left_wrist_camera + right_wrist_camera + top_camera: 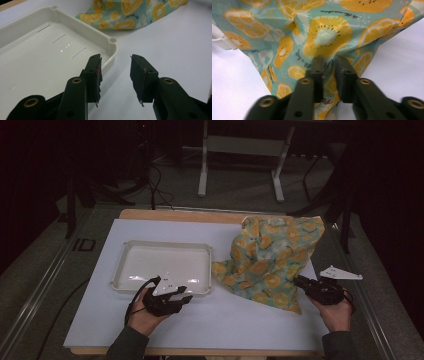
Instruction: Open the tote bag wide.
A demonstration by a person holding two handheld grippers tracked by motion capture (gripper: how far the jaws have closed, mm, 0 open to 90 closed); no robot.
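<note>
Two grippers are in my hands over the white worktop (240,320). My right gripper (303,282) has its fingers (319,67) drawn close together on a fold of the fruit-print cloth (270,257); in the right gripper view, fabric fills the narrow gap between them, so I read it as a pinch on the cloth's lower edge. The cloth is teal with orange and yellow citrus slices. It lies crumpled on the right half of the worktop, its far end bunched up higher near the back edge and its near corner trailing toward my right hand (336,312). Its left edge sits just beside the right wall of the white plastic tray (120,265); whether they touch I cannot tell.

My left gripper (185,295) rests low at the tray's near right corner, fingers (93,75) spread apart with nothing between them. In the left gripper view one finger sits in front of the tray's rim and the other over bare worktop. The tray has slots in its floor and holds nothing I can see.
</note>
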